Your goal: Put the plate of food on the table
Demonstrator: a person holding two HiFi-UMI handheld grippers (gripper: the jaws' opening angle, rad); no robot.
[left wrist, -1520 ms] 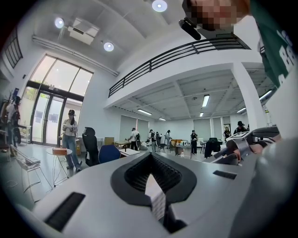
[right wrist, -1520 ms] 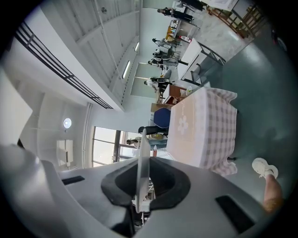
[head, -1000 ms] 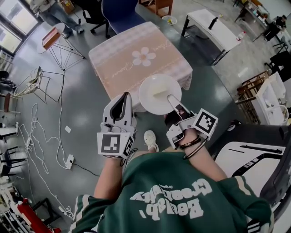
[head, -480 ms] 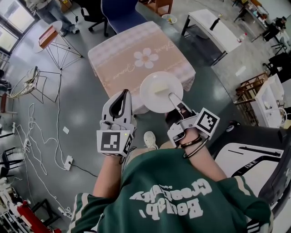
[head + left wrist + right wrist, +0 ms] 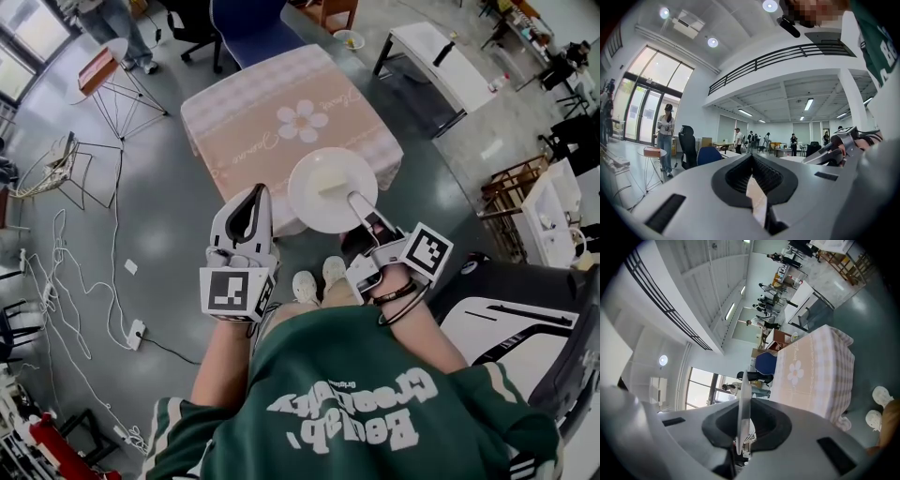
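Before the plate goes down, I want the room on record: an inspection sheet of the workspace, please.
Surface: table draped in pink checks with a flower print.
Job's things: white plate with a pale piece of food, held at the table's near edge, not yet set down.
Clutter: nothing seen on the table.
Tools: right tool shut on the plate's rim; left tool shut, empty.
Cables: white cables and a power strip on the floor at left.
Surroundings: blue chair beyond the table, white bench at right.
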